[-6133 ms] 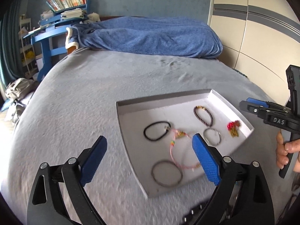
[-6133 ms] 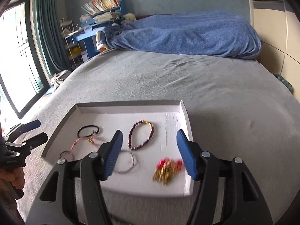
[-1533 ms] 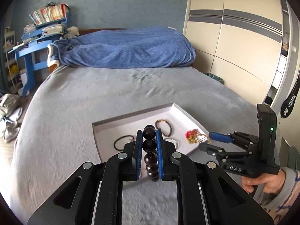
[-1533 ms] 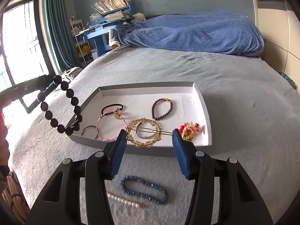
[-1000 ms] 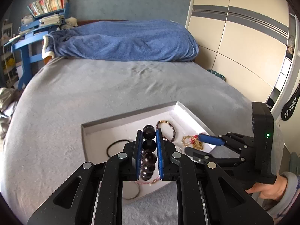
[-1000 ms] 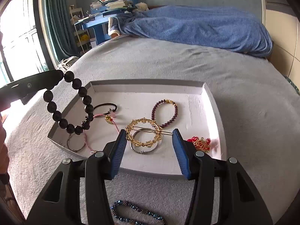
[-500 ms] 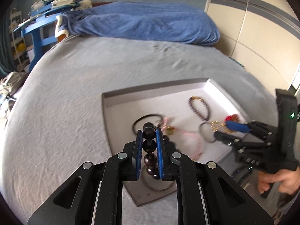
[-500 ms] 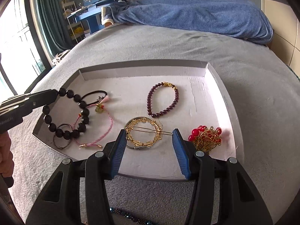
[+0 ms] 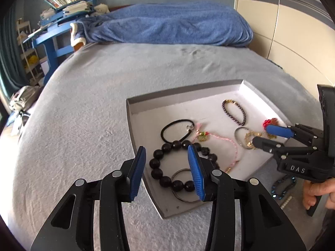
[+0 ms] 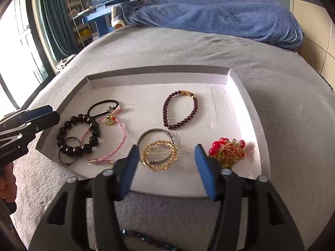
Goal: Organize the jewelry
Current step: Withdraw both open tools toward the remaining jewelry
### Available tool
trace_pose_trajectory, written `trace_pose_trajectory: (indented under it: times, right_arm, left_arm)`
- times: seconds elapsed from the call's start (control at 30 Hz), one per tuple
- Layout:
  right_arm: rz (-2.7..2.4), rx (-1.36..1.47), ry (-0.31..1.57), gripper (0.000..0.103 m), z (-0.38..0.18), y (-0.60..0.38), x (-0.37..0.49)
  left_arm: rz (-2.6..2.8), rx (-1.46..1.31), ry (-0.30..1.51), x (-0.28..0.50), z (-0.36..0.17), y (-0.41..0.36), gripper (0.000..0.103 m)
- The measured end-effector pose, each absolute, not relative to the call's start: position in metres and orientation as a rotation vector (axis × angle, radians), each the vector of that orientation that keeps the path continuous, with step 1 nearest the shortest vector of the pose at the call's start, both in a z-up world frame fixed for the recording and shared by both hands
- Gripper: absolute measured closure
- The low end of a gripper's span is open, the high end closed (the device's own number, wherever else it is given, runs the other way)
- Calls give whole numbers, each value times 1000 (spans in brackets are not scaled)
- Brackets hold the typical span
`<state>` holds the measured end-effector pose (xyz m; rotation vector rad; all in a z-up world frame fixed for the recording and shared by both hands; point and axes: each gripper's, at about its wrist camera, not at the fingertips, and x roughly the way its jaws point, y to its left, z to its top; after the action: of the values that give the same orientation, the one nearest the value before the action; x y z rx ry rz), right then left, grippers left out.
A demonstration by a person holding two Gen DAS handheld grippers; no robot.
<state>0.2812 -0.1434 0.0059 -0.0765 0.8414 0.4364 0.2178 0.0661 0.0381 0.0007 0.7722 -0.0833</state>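
Note:
A white tray [image 9: 146, 113] [image 10: 230, 113] lies on the grey bed. In it lie a black bead bracelet [image 9: 167, 167] [image 10: 79, 131], a gold ring brooch [image 10: 160, 154] [image 9: 250, 139] on a silver bangle [image 10: 153, 132], a dark red bead bracelet [image 10: 180, 109] [image 9: 233, 112], a black hair tie [image 9: 175, 129], a pink cord bracelet [image 10: 117, 144] and a red-and-gold ornament [image 10: 228, 150]. My left gripper [image 9: 167, 165] is open over the black beads. My right gripper [image 10: 167, 163] is open over the gold brooch.
A blue bead bracelet [image 9: 282, 186] [image 10: 146, 240] and a pearl strand [image 9: 285, 200] lie on the bed beside the tray's near edge. A blue blanket [image 9: 167, 25] lies at the bed's far end. A blue desk [image 9: 52, 39] stands far left, wardrobe doors [image 9: 293, 31] right.
My left gripper has opened and the black bead bracelet now lies in the tray. My right gripper has opened wider and the gold brooch now lies on the silver bangle.

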Motion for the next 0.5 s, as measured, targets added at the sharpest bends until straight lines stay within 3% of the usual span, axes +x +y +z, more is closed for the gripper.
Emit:
trace_pose_trajectory:
  times: [0.07, 0.2, 0.5]
  right_arm:
    - [442, -66, 826, 44, 9, -149, 276]
    - [442, -29, 786, 44, 17, -165, 259]
    - [411, 40, 744, 44, 24, -212, 225]
  left_arm:
    - [-90, -10, 757, 212, 43, 64, 59]
    - [-106, -18, 710, 195, 53, 57, 42]
    - [-168, -44, 682, 161, 56, 35, 42]
